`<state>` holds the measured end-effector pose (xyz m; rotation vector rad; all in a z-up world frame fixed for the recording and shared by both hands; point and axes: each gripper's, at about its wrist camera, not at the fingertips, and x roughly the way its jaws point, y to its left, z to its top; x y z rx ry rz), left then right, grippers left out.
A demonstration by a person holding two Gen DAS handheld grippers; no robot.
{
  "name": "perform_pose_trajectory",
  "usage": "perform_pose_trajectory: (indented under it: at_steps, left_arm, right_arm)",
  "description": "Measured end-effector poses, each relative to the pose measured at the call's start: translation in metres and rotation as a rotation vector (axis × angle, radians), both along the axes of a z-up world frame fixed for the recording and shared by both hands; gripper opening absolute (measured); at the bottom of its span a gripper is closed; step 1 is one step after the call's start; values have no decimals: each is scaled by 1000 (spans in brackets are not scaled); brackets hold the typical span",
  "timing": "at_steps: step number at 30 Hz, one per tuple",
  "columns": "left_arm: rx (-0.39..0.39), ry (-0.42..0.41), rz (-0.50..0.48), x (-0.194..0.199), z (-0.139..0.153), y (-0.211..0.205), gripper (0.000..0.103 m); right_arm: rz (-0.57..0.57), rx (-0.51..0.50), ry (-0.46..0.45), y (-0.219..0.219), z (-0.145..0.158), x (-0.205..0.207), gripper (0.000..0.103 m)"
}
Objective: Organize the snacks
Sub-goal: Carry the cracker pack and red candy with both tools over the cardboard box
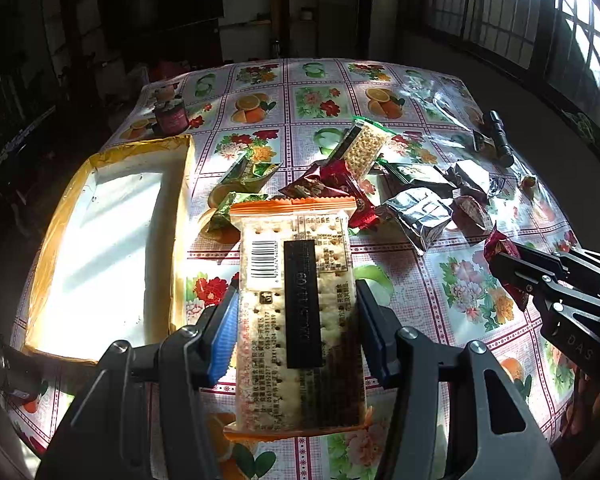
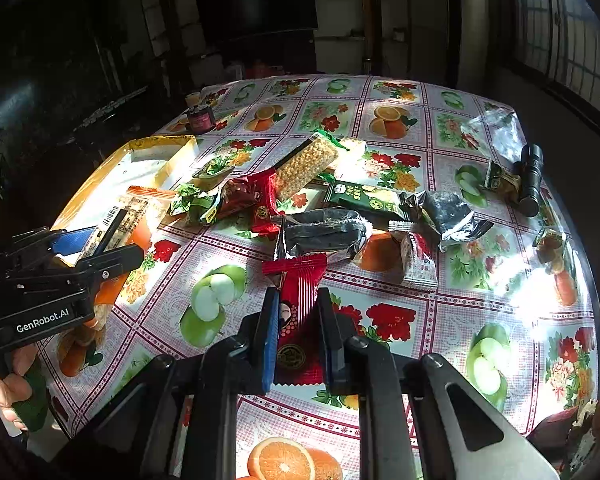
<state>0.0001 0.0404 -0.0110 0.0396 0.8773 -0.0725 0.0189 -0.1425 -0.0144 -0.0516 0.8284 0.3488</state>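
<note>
Box (image 1: 112, 240) on worktop (image 1: 440, 280), left; snack heap (image 1: 340, 184) to its right; jar (image 1: 171, 117) behind box; torch (image 1: 500, 138) far right of heap.

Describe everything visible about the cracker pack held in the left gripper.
The cracker pack is a long flat packet of clear film with orange crimped ends, showing pale perforated crackers inside. Its upturned face carries a barcode, printed text and a black strip down the middle. It is lifted clear of the tablecloth, lengthwise away from the camera, clamped across its width by the left gripper. It hangs beside the open box, right of it in the left wrist view.
</note>
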Motion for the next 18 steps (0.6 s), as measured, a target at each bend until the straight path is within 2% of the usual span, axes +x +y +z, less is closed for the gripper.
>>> perform_pose_trajectory:
  at_steps: [18]
  left_arm:
    - [3,-43,200,-13,13,76,55]
  right_arm:
    - [128,24,-8,63,9,6,16]
